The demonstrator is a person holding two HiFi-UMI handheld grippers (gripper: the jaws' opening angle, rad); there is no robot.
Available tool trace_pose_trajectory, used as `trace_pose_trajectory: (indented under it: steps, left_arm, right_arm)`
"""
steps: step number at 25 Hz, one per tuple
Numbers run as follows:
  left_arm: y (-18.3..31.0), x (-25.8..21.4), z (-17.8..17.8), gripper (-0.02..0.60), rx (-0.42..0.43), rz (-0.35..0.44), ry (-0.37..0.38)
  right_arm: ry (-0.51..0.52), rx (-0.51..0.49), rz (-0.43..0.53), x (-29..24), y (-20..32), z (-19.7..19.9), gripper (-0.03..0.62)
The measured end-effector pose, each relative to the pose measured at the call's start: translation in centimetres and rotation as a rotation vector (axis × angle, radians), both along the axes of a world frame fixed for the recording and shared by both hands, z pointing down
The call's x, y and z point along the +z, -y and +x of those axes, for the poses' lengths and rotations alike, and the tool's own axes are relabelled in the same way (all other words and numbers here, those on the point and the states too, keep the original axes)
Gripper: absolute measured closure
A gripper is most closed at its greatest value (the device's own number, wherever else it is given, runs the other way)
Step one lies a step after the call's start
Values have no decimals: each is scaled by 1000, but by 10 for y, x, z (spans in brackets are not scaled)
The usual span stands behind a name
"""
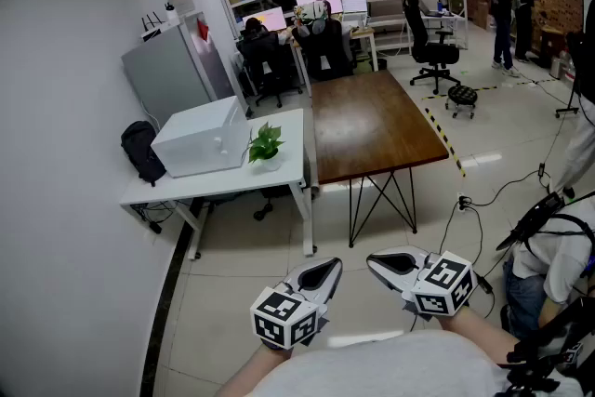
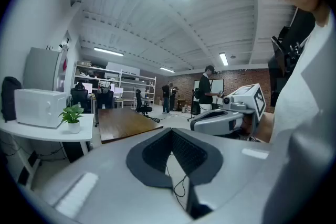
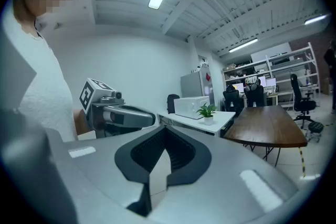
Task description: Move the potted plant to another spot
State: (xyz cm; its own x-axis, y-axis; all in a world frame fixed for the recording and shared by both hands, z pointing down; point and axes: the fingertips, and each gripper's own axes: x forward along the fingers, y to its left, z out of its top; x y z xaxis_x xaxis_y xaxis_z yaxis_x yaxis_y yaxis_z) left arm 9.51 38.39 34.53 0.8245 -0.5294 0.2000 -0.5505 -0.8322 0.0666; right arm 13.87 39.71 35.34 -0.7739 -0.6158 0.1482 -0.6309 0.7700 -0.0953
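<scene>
A small potted plant (image 1: 266, 147) with green leaves in a white pot stands near the front right of a white table (image 1: 290, 167), beside a white microwave (image 1: 200, 137). Both grippers hang low at the picture's bottom edge, close to my body and far from the table. My left gripper (image 1: 330, 267) has its jaws together and holds nothing. My right gripper (image 1: 376, 261) is likewise shut and empty. The plant (image 2: 72, 115) shows small at the left in the left gripper view, beyond the closed tips (image 2: 171, 131). In the right gripper view the plant (image 3: 207, 112) stands well past the tips (image 3: 165, 128).
A brown wooden table (image 1: 372, 121) adjoins the white one on the right. A grey fridge (image 1: 172, 70) and a black backpack (image 1: 141, 151) stand at the left. Office chairs, desks and people fill the back; a seated person (image 1: 558, 256) and floor cables (image 1: 483, 200) are at the right.
</scene>
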Motion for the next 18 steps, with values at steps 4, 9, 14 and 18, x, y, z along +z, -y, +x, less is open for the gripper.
trace_pose_trajectory:
  steps: [4,9,14,18]
  left_arm:
    - [5,9,-2,584,-6,-13,3]
    - [21,17,-5,584,-14,-20,-4]
    - [58,31,-14,584,-20,-16,-17]
    - [104,38,-24,584,-18,-23,-22]
  right_arm:
    - [-3,3,-10,9,6,1,588]
    - [-12,-10,-14,18,20,-3,588]
    - [-15,-8,-24,36,53,-8,588]
    - [-16,0,-32,42,97,-15,588]
